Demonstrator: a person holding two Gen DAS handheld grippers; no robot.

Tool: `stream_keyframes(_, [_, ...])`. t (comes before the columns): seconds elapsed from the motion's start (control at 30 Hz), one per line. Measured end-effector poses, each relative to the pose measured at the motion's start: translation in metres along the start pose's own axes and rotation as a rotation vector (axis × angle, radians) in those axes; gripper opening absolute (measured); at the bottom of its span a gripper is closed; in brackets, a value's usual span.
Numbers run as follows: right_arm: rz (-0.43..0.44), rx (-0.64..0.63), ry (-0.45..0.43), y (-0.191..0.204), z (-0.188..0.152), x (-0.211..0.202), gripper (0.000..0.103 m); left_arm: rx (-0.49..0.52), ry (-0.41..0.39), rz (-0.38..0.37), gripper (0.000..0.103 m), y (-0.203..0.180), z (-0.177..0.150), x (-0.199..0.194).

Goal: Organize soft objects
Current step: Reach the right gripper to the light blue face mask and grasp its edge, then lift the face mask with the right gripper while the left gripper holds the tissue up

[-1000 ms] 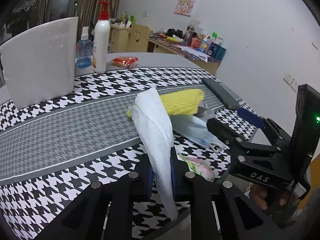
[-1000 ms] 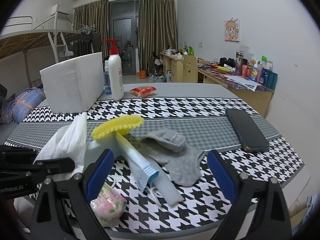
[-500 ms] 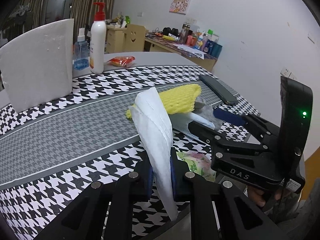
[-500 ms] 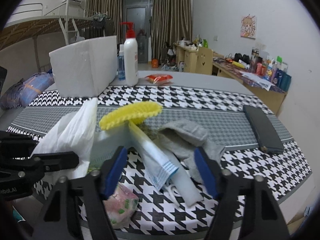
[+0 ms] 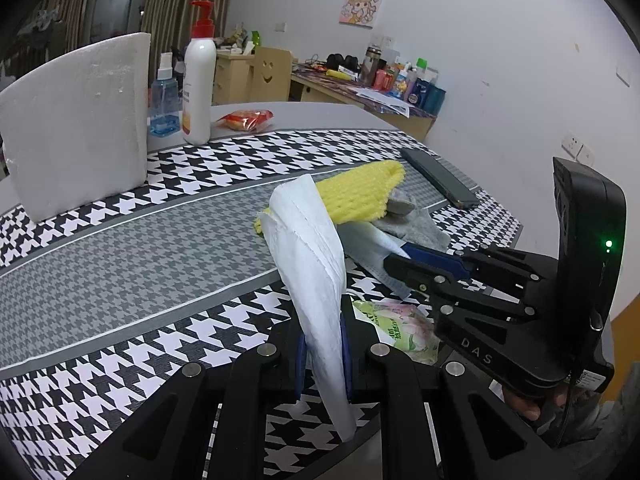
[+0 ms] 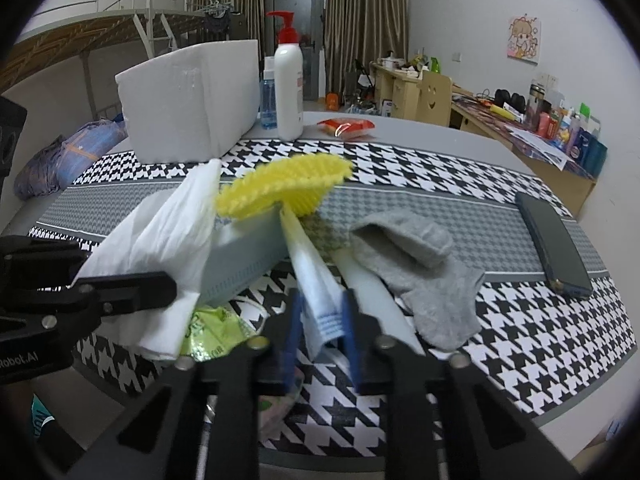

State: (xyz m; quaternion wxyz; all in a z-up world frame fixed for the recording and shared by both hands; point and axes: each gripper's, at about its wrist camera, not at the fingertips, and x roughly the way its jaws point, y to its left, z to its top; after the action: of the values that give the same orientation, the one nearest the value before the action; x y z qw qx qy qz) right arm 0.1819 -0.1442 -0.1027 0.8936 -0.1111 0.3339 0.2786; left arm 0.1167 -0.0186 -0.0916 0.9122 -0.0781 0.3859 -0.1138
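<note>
My left gripper (image 5: 324,344) is shut on a white tissue (image 5: 308,248) that stands up between its blue pads, near the table's front edge. To its right, my right gripper (image 6: 322,320) is closing its jaws, and the pads press on the near end of a light blue face mask (image 6: 316,276). A yellow foam net (image 6: 288,184) rests on the far end of the mask. A grey sock (image 6: 424,256) lies just right of the mask. Partly under both grippers lies a green and pink tissue packet (image 5: 396,328).
A white foam box (image 5: 80,120) stands at the back left, with a pump bottle (image 5: 198,80), a blue spray bottle (image 5: 164,108) and a red snack packet (image 5: 246,118) beside it. A black phone (image 5: 440,178) lies at the right. The table's front edge is close below the grippers.
The right gripper's jaws went from wide open to closed around the mask's near end, and it dipped slightly toward the mask. The left gripper and its tissue stayed still.
</note>
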Motion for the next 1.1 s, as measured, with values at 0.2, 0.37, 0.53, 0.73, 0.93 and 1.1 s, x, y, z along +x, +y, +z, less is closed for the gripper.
stream_keyframes(0.2, [-0.059, 0.013, -0.032, -0.003, 0.003, -0.009, 0.008, -0.009, -0.021, 0.012, 0.015, 0.003, -0.002, -0.009])
stream_keyframes(0.37, [-0.104, 0.030, -0.053, -0.007, 0.006, -0.017, 0.007, -0.018, -0.041, 0.023, 0.015, 0.007, -0.005, -0.019])
stream_keyframes(0.53, [-0.117, 0.042, -0.088, -0.006, 0.006, -0.030, 0.006, -0.024, -0.057, 0.035, 0.015, 0.010, -0.008, -0.026])
stream_keyframes(0.73, [-0.122, 0.043, -0.140, -0.001, 0.009, -0.048, 0.006, -0.025, -0.077, 0.049, 0.015, 0.010, -0.011, -0.035])
stream_keyframes(0.93, [-0.130, 0.051, -0.192, 0.001, 0.014, -0.063, 0.006, -0.023, -0.093, 0.062, 0.015, 0.009, -0.012, -0.043])
stream_keyframes(1.1, [-0.140, 0.057, -0.221, -0.001, 0.015, -0.073, 0.006, -0.020, -0.105, 0.073, 0.015, 0.007, -0.012, -0.048])
